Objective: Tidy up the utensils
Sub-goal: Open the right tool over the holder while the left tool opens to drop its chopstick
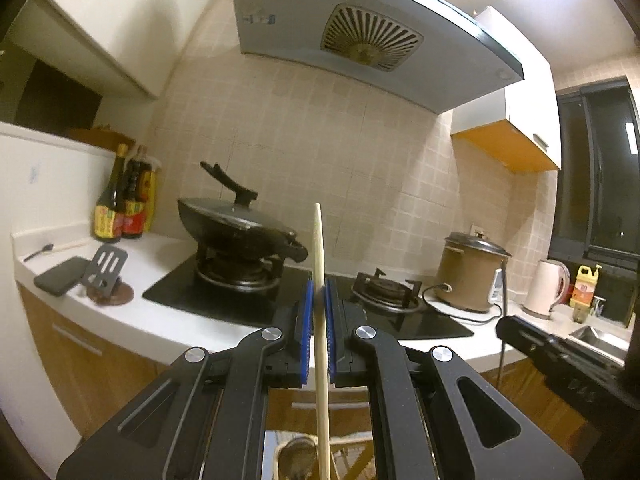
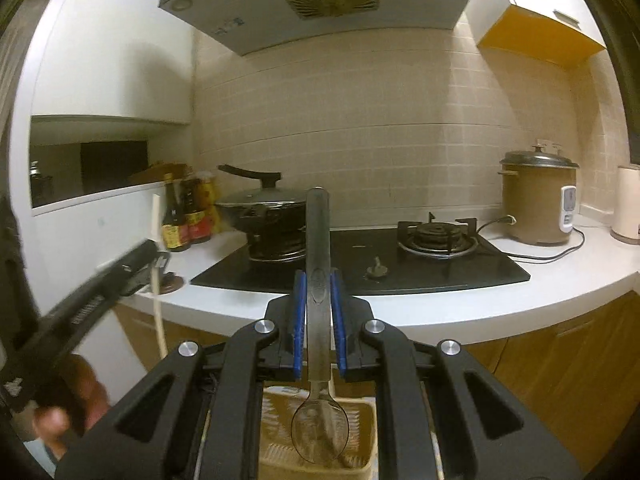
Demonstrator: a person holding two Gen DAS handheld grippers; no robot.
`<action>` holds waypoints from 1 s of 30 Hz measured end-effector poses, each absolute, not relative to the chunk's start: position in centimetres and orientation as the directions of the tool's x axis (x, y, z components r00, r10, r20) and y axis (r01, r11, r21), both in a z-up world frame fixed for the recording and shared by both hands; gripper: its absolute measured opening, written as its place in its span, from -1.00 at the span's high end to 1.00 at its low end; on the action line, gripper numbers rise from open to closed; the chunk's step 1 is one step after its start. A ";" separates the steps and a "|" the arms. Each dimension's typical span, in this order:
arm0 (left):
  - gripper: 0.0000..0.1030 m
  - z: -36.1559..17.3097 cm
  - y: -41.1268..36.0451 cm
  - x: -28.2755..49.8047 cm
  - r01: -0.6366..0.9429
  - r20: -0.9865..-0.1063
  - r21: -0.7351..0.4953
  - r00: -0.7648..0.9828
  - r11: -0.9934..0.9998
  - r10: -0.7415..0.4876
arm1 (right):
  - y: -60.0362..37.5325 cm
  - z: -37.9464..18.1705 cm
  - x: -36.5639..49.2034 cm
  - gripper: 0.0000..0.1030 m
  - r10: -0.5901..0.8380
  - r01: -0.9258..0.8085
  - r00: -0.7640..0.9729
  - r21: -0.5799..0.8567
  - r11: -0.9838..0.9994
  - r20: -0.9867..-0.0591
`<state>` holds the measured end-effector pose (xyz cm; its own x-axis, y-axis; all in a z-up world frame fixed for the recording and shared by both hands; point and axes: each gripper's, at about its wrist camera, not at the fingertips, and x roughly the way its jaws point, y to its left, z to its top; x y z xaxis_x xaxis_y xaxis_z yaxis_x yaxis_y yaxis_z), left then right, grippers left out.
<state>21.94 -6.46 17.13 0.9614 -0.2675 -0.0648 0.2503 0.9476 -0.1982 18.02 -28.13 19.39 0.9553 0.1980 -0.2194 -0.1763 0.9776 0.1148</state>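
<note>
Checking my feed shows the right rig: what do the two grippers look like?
Both match: the left gripper and right gripper have matte black angular linkage arms with cut-out slots, round silver pivot bolts, and blue ribbed pads on the fingers. White lettering marks the left gripper's side in the right wrist view. No cables visible.

No legible text or labels

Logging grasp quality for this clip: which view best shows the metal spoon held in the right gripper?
The right wrist view. The metal spoon runs upright between the right gripper pads, handle up, bowl hanging over a beige basket. The left wrist view shows no spoon, only the right gripper's dark body at the edge and the left gripper clamping a wooden stick.
</note>
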 end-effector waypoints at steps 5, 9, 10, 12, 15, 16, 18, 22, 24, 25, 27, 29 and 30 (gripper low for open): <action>0.93 16.1 -6.8 22.9 0.209 -0.053 -0.192 0.973 0.959 -0.222 | -28.6 17.4 19.8 0.80 0.180 -0.160 0.960 0.107 0.981 -0.215; 0.93 15.2 -6.3 23.1 0.154 -0.041 -0.210 0.985 0.966 -0.166 | -28.7 15.7 20.7 0.80 0.188 -0.169 0.958 0.101 0.980 -0.215; 0.93 15.1 -6.3 23.1 0.146 -0.042 -0.209 0.987 0.967 -0.158 | -28.6 15.2 20.8 0.80 0.188 -0.170 0.957 0.099 0.980 -0.220; 0.92 14.7 -6.3 23.3 0.136 -0.045 -0.212 0.988 0.968 -0.148 | -28.5 14.6 20.9 0.80 0.188 -0.170 0.957 0.097 0.981 -0.220; 0.92 14.1 -6.4 23.4 0.129 -0.050 -0.208 0.989 0.970 -0.142 | -28.2 14.0 20.7 0.80 0.181 -0.166 0.958 0.083 0.983 -0.223; 0.92 13.9 -6.5 23.4 0.129 -0.053 -0.204 0.988 0.970 -0.143 | -28.2 13.8 20.6 0.80 0.179 -0.165 0.958 0.079 0.983 -0.223; 0.91 13.4 -6.6 23.4 0.131 -0.062 -0.197 0.987 0.972 -0.146 | -28.2 13.5 20.4 0.80 0.173 -0.160 0.959 0.079 0.984 -0.222; 0.86 12.9 -6.2 23.0 0.112 -0.065 -0.191 0.990 0.975 -0.126 | -28.6 13.2 19.7 0.79 0.184 -0.163 0.955 0.108 0.981 -0.231; 0.73 12.9 -6.1 22.9 0.117 -0.078 -0.188 0.988 0.975 -0.134 | -28.8 13.0 19.3 0.79 0.185 -0.163 0.952 0.107 0.981 -0.245; 0.67 12.9 -6.0 22.8 0.122 -0.086 -0.190 0.986 0.974 -0.141 | -28.8 13.0 19.2 0.78 0.189 -0.166 0.948 0.108 0.980 -0.257; 0.60 12.9 -5.5 22.4 0.131 -0.095 -0.203 0.984 0.970 -0.153 | -28.8 12.9 18.7 0.69 0.204 -0.180 0.935 0.110 0.978 -0.289; 0.53 13.1 -5.1 21.7 0.141 -0.100 -0.210 0.981 0.967 -0.165 | -28.9 12.8 17.9 0.49 0.209 -0.185 0.931 0.107 0.977 -0.301; 0.47 13.2 -5.0 21.5 0.146 -0.102 -0.207 0.980 0.967 -0.170 | -28.9 12.8 17.5 0.46 0.211 -0.187 0.928 0.106 0.977 -0.307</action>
